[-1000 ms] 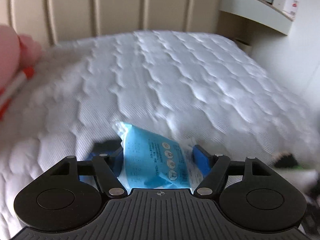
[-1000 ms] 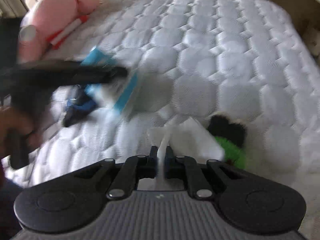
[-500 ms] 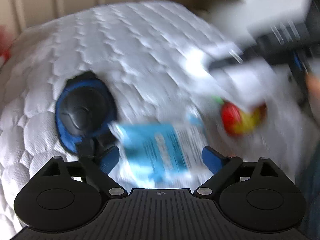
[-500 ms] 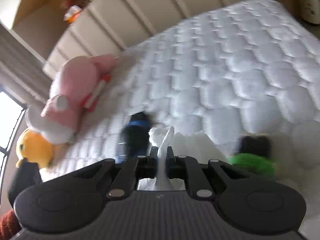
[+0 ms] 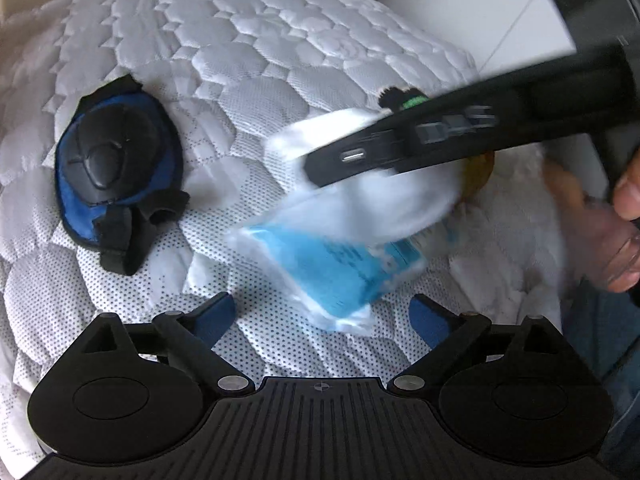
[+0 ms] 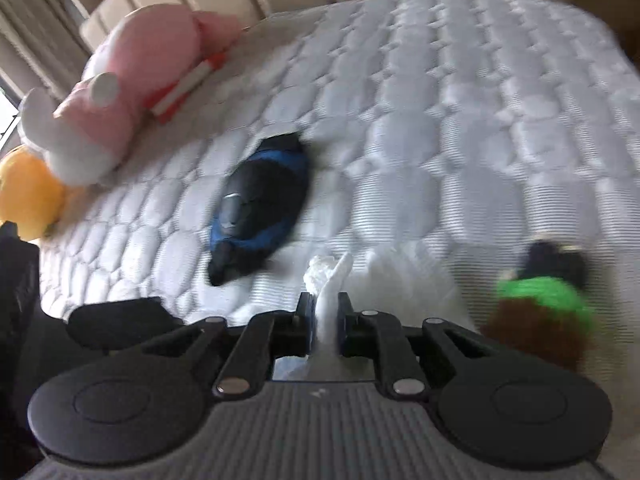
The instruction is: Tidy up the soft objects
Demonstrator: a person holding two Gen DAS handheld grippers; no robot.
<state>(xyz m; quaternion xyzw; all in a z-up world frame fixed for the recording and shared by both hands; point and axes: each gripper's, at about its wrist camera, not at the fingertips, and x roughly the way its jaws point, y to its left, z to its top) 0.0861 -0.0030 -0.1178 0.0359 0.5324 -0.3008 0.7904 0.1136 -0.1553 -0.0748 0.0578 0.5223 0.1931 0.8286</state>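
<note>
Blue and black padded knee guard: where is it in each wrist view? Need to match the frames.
Left wrist: blue and black padded knee guard sits at left, lying on the white quilted mattress, left of the blue plastic packet.
Right wrist: centre-left, blurred, beyond the right claw.
Shared landmark: the green and black plush toy, upper right of centre in the left view, lower right in the right view.

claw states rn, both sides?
Left claw: open, holding nothing; blue packet lies just ahead on the mattress.
Right claw: closed on white cloth.
</note>
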